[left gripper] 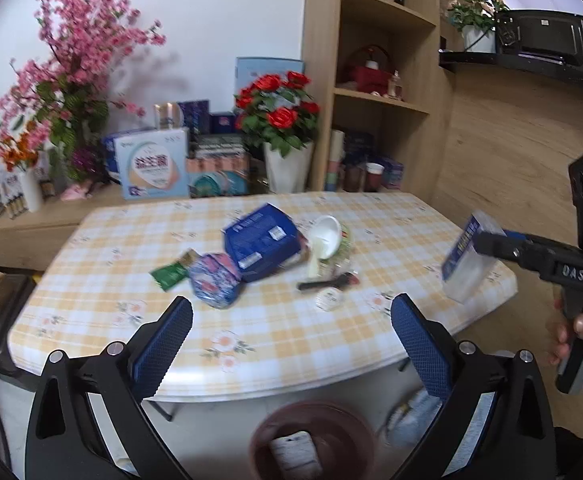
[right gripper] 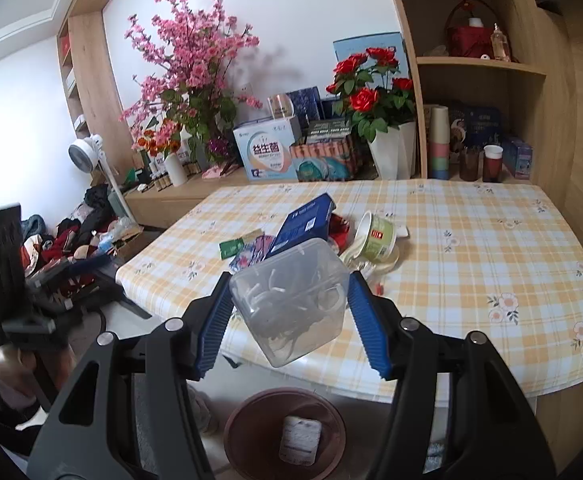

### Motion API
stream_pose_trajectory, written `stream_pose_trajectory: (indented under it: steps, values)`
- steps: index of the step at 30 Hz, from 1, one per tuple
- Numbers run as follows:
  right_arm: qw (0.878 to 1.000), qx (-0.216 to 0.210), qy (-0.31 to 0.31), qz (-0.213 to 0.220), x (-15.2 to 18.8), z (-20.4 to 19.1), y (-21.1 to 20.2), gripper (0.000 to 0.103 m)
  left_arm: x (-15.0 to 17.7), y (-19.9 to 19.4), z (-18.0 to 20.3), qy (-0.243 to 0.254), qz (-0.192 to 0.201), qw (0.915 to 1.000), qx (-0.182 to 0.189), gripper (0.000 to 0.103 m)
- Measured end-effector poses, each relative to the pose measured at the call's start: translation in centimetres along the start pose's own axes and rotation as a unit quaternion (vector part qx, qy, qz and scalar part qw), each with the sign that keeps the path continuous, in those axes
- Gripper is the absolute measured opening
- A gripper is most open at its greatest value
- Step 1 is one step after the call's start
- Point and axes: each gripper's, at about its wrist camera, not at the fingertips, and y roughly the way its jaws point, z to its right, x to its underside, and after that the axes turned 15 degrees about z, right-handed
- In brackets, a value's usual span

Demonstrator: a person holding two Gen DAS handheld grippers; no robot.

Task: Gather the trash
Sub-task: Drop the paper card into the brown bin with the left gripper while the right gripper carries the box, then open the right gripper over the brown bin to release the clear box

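My right gripper (right gripper: 289,316) is shut on a clear plastic box (right gripper: 291,304) and holds it in the air over the table's near edge, above a brown bin (right gripper: 287,432) on the floor. The box also shows in the left wrist view (left gripper: 467,260), with a blue label. My left gripper (left gripper: 291,328) is open and empty above the near table edge. Trash lies mid-table: a blue box (left gripper: 261,240), a floral packet (left gripper: 213,280), a green sachet (left gripper: 169,274), a tipped noodle cup (left gripper: 325,240), a small round lid (left gripper: 329,299).
The table (left gripper: 275,344) has a yellow checked cloth. The brown bin (left gripper: 311,440) holds one white packet. Behind the table stand a low shelf with boxes and flower pots (left gripper: 287,128) and a wooden bookcase. Clothes lie on the floor at left (right gripper: 75,236).
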Motion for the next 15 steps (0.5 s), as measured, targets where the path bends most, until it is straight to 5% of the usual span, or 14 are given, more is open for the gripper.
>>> stream_pose_trajectory:
  steps: [15]
  values:
    - [0.998,-0.03,-0.018,-0.053,2.5,-2.9,2.0,0.059,-1.0,-2.4,-4.8,-0.022,0.032,0.9962,-0.077,0.097]
